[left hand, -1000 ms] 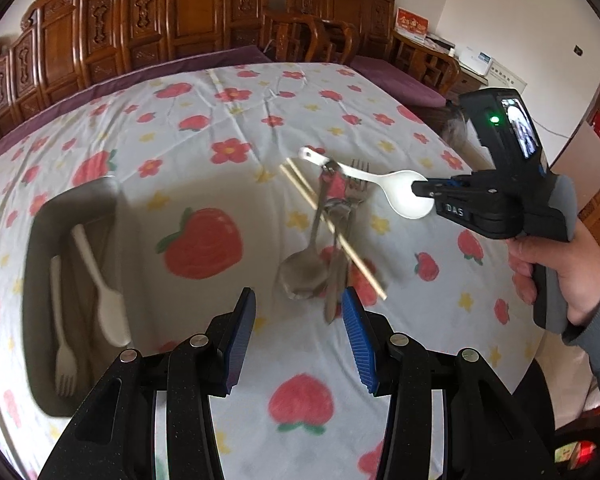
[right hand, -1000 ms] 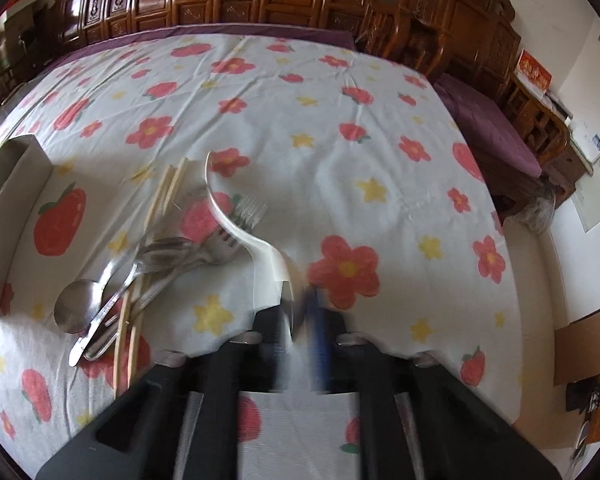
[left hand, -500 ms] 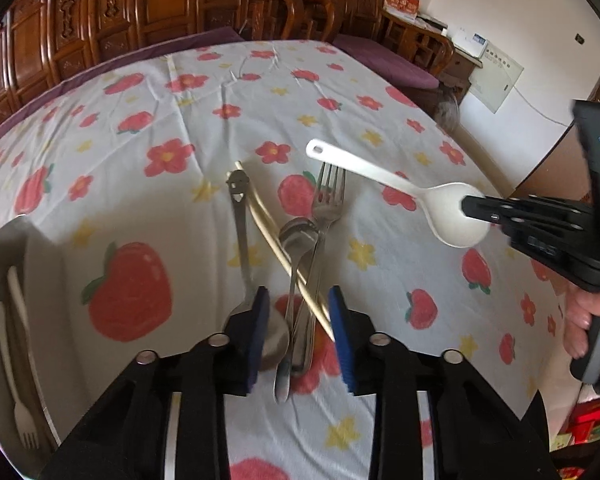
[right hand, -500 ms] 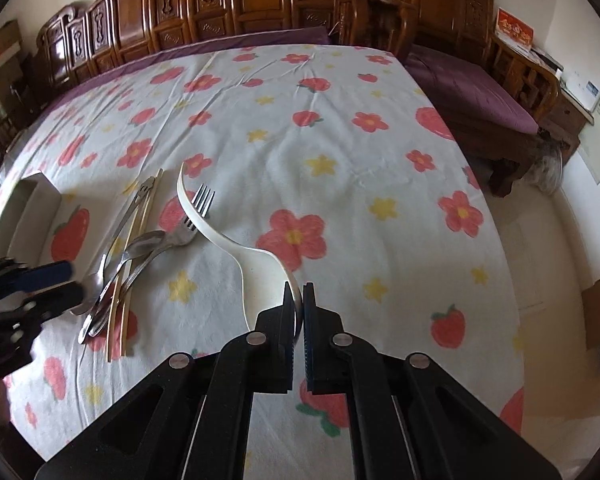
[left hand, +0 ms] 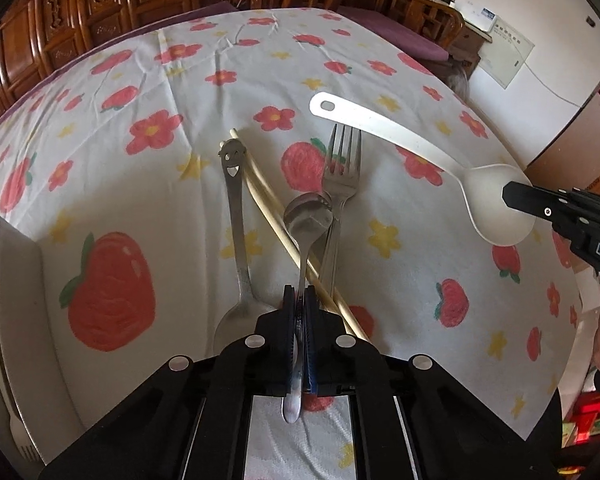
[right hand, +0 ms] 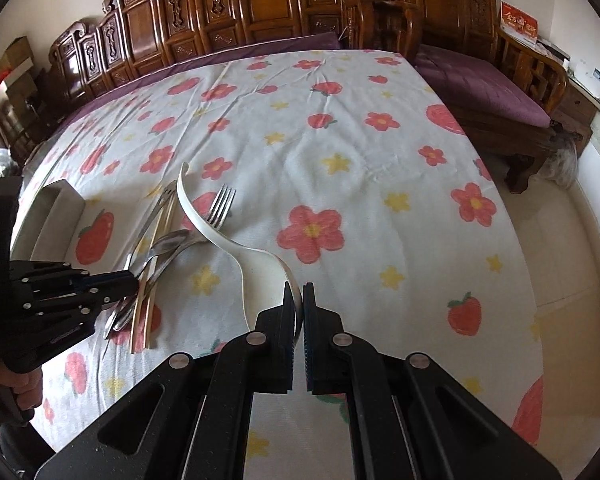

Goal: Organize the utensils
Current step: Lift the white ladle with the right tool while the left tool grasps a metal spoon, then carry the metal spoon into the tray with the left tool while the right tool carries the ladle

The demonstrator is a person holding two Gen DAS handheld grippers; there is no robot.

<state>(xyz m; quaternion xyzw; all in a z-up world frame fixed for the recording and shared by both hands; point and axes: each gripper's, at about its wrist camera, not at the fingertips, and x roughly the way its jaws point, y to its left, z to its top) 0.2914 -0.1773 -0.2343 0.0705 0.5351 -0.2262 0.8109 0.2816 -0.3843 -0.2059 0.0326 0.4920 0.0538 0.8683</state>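
Observation:
My left gripper (left hand: 299, 294) is shut on the handle of a small metal spoon (left hand: 307, 216) in a pile on the flowered tablecloth. The pile also holds a smiley-handled metal spoon (left hand: 236, 216), a metal fork (left hand: 341, 172) and wooden chopsticks (left hand: 268, 204). My right gripper (right hand: 299, 292) is shut on the bowl of a white plastic spoon (right hand: 216, 232), held above the cloth; the spoon also shows in the left wrist view (left hand: 400, 136). The pile lies left of it in the right wrist view (right hand: 160, 248).
A grey tray (left hand: 24, 320) at the left holds a white plastic fork (left hand: 18, 432) and a white spoon, mostly hidden. Carved wooden chairs (right hand: 260, 4) line the far side. The table's right edge (right hand: 512, 220) drops to the floor.
My left gripper has moved onto the pile and closed on the small metal spoon's handle. My right gripper still holds the white spoon, a little farther right.

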